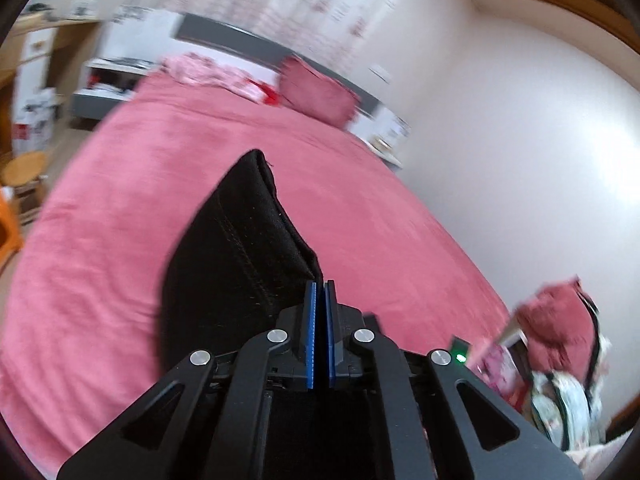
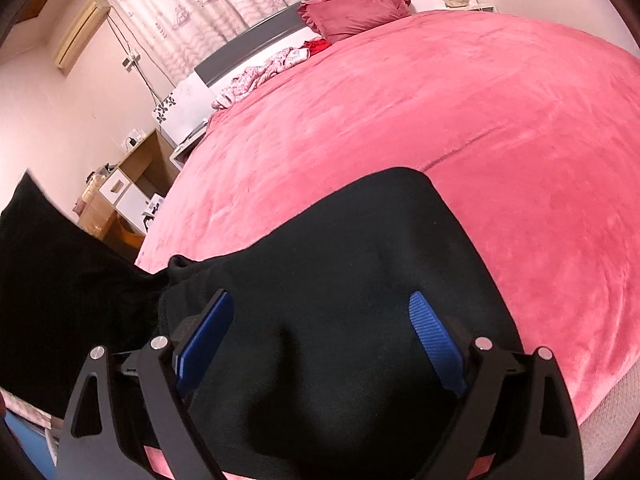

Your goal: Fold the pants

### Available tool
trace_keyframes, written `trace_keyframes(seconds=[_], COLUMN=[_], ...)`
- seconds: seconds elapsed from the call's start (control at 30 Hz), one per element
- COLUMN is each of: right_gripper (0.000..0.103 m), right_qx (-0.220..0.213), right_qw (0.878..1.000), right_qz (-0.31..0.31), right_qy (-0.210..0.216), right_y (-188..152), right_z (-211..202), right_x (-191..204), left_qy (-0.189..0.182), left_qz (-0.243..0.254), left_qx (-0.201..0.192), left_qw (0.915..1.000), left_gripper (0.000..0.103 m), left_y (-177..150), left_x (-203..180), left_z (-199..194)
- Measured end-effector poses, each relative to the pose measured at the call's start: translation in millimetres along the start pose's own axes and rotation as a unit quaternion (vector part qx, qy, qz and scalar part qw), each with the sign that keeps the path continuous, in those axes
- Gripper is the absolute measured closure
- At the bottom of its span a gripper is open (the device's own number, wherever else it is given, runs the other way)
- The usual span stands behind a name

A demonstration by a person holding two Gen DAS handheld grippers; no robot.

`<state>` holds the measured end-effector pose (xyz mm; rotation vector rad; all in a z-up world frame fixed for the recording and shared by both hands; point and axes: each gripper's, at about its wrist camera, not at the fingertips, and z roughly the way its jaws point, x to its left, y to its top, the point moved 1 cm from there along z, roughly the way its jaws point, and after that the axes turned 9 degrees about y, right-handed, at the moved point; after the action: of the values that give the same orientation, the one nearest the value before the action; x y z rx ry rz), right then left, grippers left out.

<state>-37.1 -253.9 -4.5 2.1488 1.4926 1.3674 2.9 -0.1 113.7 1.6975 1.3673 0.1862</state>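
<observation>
two tongs at work on black pants (image 2: 340, 280) over a pink bed (image 2: 440, 120).
the left tongs (image 1: 319, 292) are clenched on an edge of the pants (image 1: 240, 248), lifting that part above the bed (image 1: 120, 200). the right tongs (image 2: 324, 312) are spread wide, released, above the pants lying on the near side of the bed. a dark pink pillow (image 2: 356, 8) sits at the headboard.

No readable text, labels, brands or numbers in either view.
</observation>
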Motion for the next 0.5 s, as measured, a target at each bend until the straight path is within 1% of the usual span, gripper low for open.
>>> trace_keyframes(seconds=[0.1,0.17,0.2,0.27,0.33,0.4,0.47,0.5], right_gripper=[0.012,0.012,0.012,0.012,0.012,0.012,0.012,0.012], right_qx=[-0.01,-0.021,-0.024,-0.03,-0.031,-0.024,-0.016,-0.006], right_qw=[1.0,1.0,0.999,0.999,0.998,0.997,0.996,0.995], right_qz=[0.009,0.015,0.017,0.028,0.043,0.05,0.041,0.03], right_qy=[0.012,0.017,0.017,0.022,0.031,0.053,0.077,0.092], right_y=[4,8,10,14,17,18,17,17], right_z=[-7,-14,-16,-20,-23,-25,-24,-20], right_x=[-1,-4,-5,-9,-14,-15,-7,0], left_qy=[-0.026,-0.051,-0.05,-0.054,-0.06,-0.072,-0.041,-0.009], left_qz=[0.033,0.062,0.082,0.094,0.074,0.039,0.021,0.007], left_qx=[0.039,0.066,0.081,0.108,0.119,0.118,0.102,0.083], left_qw=[0.9984,0.9945,0.9921,0.9883,0.9884,0.9896,0.9938,0.9965], left_gripper=[0.103,0.103,0.103,0.103,0.103,0.103,0.103,0.103], left_y=[-16,-30,-40,-57,-66,-67,-66,-63], left_x=[-36,-62,-72,-81,-76,-60,-38,-17], left_z=[37,67,84,110,117,114,105,97])
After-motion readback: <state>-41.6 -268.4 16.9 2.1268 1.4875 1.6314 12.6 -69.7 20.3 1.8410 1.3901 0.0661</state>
